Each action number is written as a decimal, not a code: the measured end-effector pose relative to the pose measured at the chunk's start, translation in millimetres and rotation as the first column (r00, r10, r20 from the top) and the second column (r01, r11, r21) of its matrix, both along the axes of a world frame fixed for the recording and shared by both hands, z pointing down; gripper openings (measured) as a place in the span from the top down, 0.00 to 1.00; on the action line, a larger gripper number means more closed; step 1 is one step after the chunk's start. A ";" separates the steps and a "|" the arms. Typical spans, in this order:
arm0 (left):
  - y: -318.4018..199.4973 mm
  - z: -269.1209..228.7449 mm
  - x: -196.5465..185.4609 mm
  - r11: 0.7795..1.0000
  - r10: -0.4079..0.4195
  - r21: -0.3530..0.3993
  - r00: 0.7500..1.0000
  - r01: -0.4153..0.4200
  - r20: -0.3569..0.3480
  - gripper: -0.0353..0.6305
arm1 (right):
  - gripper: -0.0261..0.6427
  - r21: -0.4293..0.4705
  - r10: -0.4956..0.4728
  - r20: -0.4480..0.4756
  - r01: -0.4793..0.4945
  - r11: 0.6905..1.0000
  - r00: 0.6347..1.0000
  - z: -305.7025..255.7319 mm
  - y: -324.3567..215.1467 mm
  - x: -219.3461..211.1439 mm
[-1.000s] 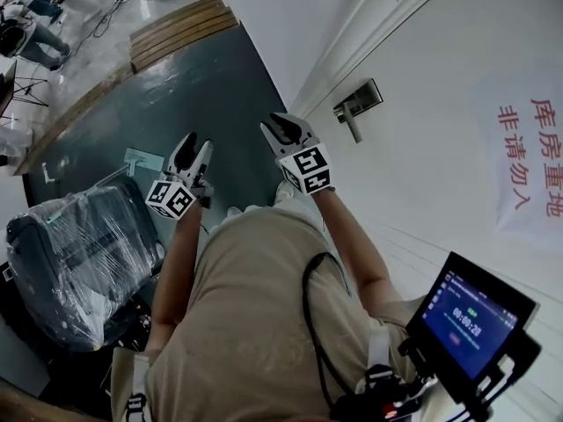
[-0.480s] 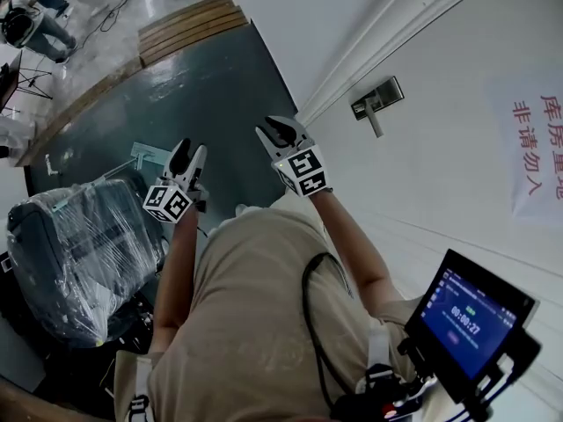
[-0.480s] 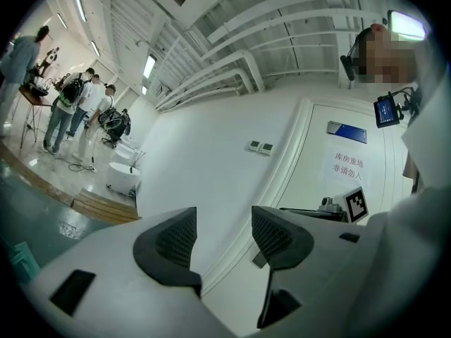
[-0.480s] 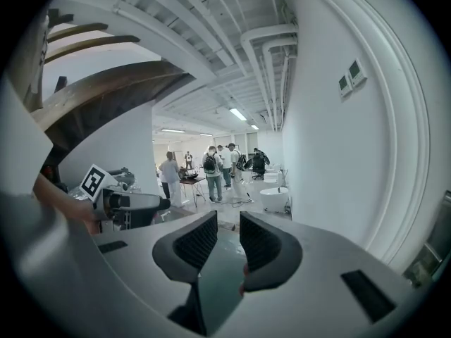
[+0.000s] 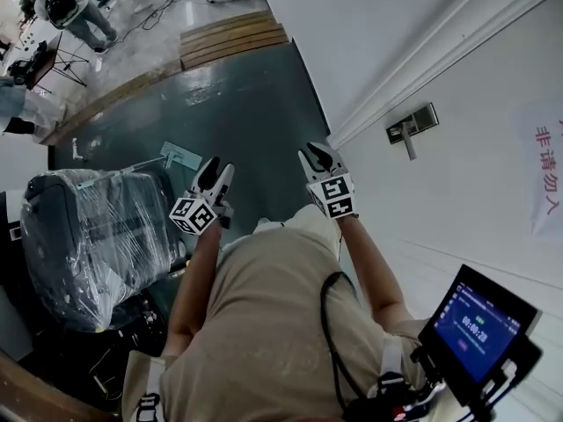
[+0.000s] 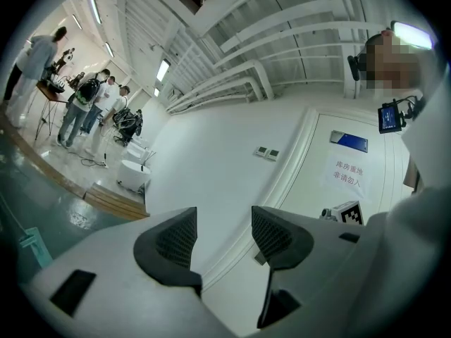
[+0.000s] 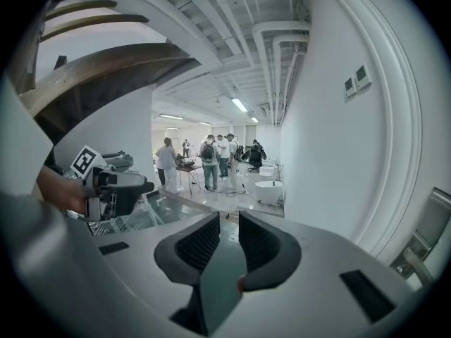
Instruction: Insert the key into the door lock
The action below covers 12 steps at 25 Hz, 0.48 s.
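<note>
The metal door handle and lock plate point(image 5: 412, 128) sit on the white door point(image 5: 475, 200) at the right of the head view. The handle also shows at the lower right edge of the right gripper view point(image 7: 423, 255). My right gripper point(image 5: 315, 150) hangs in the air left of the handle, apart from it. Its jaws point(image 7: 229, 224) stand a narrow gap apart, and I see only floor between them. My left gripper point(image 5: 215, 167) is further left over the dark floor, open and empty point(image 6: 224, 220). No key is visible in any view.
A plastic-wrapped chair point(image 5: 88, 244) stands at the left. Wooden steps point(image 5: 233, 38) and several people point(image 5: 75, 11) are far off at the top left. A sign with red characters point(image 5: 547, 178) hangs on the door. A small screen point(image 5: 479, 328) is on the person's chest rig.
The head view has swung, so the door handle and both grippers now sit further right in the picture. The right gripper is slightly further from the handle. Both grippers keep much the same pose.
</note>
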<state>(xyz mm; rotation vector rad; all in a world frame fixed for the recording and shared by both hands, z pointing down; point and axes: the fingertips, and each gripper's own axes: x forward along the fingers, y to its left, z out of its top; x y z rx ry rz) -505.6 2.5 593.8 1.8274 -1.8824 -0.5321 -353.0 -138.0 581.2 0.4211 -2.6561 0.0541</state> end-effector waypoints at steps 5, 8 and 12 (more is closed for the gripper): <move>26.8 -0.6 -2.1 0.999 -0.050 -0.003 0.999 0.050 -0.010 0.59 | 0.84 -0.005 -0.013 -0.001 0.013 1.000 1.000 4.3 3.0 1.4; 39.1 2.1 -4.7 0.997 -0.080 -0.010 0.997 0.080 -0.014 0.59 | 0.84 0.000 -0.031 0.011 0.031 1.000 0.999 0.8 7.0 -8.3; 53.0 3.4 -6.6 0.994 -0.111 -0.022 0.993 0.111 -0.029 0.59 | 0.84 0.013 -0.062 0.026 0.062 0.998 0.998 -9.0 18.1 -24.6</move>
